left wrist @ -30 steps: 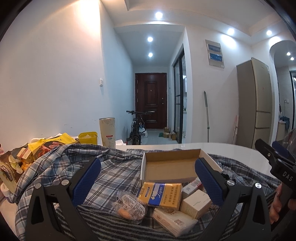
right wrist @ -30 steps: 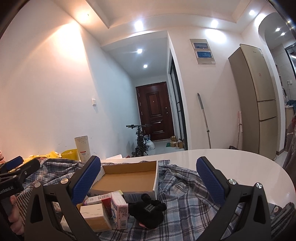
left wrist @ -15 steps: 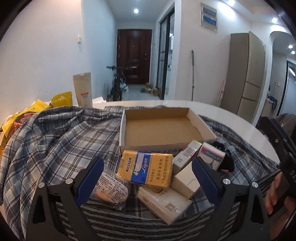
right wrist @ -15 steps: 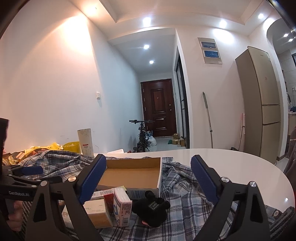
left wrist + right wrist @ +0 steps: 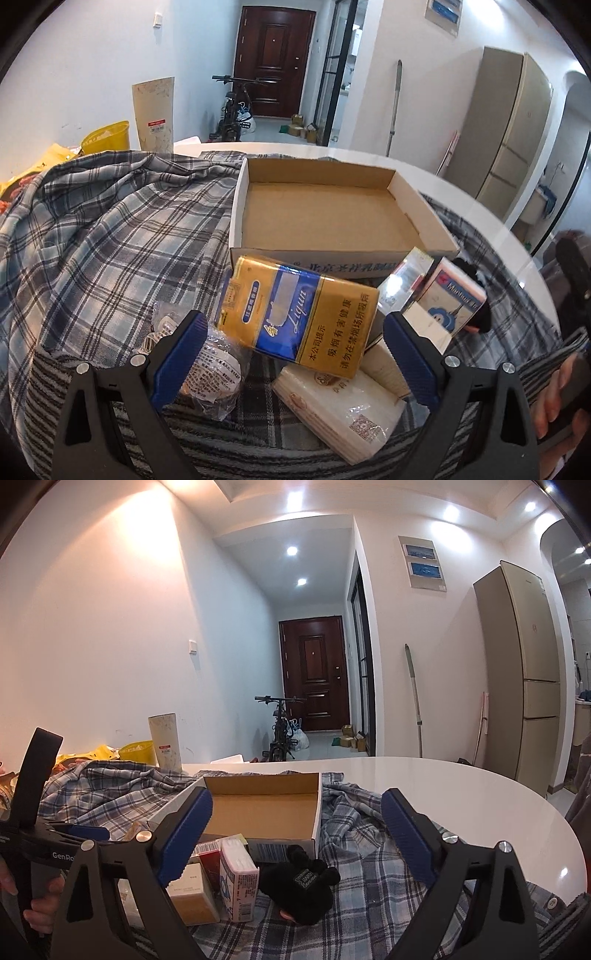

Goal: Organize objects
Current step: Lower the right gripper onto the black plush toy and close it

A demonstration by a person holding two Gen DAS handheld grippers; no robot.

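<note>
Gold carton nearer than before, left gripper tipped down, both grippers released

Our left gripper: black triangular-cutout frames, ribbed blue pads, silver screws at the finger bases. Our right gripper: same build. White "GenRo" lettering shows on the left unit's black body, seen from the right wrist.

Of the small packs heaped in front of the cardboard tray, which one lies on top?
The gold-and-blue Liqun cigarette pack: it rests tilted across the white tissue pack and beige box, overlapping both.
</note>
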